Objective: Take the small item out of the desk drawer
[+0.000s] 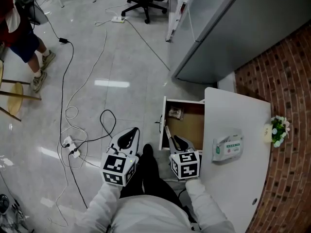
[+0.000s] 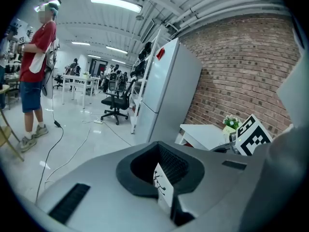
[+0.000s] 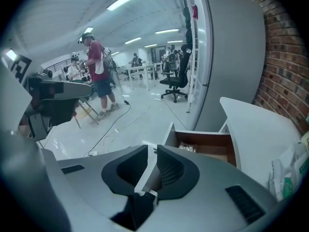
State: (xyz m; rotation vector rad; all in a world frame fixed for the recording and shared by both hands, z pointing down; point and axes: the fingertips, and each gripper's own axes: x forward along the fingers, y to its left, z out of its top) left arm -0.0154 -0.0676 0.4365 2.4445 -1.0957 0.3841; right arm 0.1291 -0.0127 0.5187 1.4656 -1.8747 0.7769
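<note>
Head view: drawer (image 1: 164, 111) is pulled out of the desk (image 1: 238, 183), small item (image 1: 175, 113) in its far corner (a crinkly packet).
Left gripper view: left gripper (image 2: 160, 169) has jaws together, nothing btwn.
Right gripper view: right gripper (image 3: 151, 167) has jaws slightly apart, w/ the drawer's white front edge in the gap.

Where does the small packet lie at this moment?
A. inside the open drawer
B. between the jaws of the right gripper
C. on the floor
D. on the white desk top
A: the small packet lies on the bottom of the open drawer, in a corner next to its front panel.
</note>
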